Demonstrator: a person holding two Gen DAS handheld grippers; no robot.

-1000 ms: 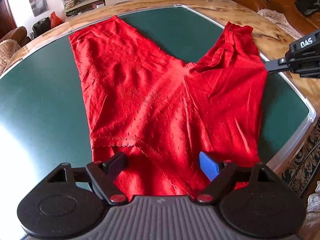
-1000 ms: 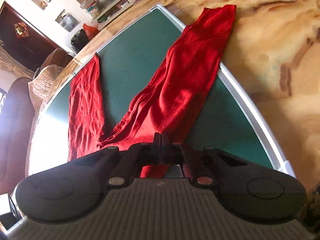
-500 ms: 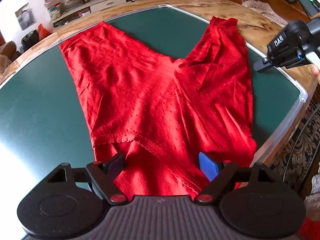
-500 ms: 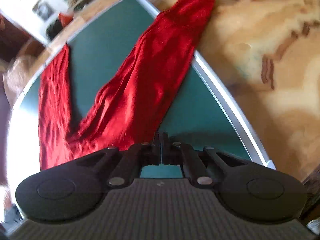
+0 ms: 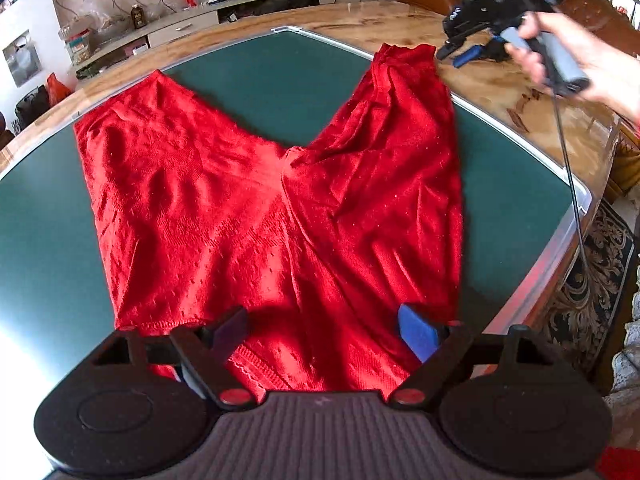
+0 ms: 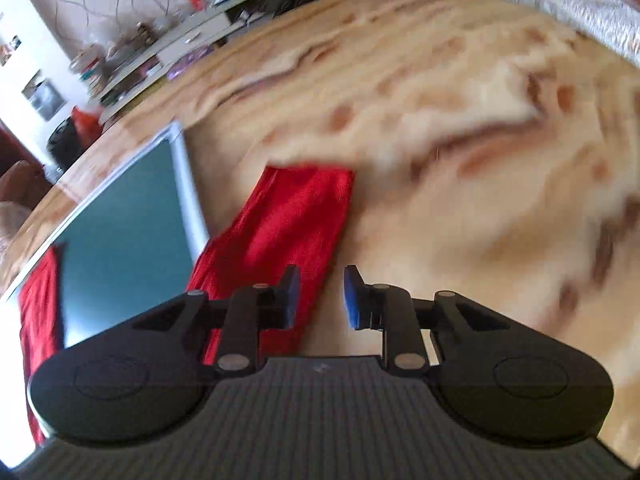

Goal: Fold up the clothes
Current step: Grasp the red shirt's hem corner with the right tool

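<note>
Here the red trousers (image 5: pixel 276 216) lie flat on the green mat (image 5: pixel 36 240) of the wooden counter (image 6: pixel 460 128), legs spread in a V — the right leg's hem reaching past the mat's rim onto bare wood. The left tool (image 5: pixel 322 326) hangs over the waistband, its jaws wide apart and clamping nothing. The right tool (image 6: pixel 320 296), in a hand (image 5: pixel 580 64), is opening just beside that hem; the blurred view seems to show only counter between its pads.

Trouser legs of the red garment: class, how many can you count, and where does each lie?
2. The left leg lies spread on the green mat. The right leg runs past the mat's metal edge, its cuff resting on the wooden table. None seems hidden.
</note>
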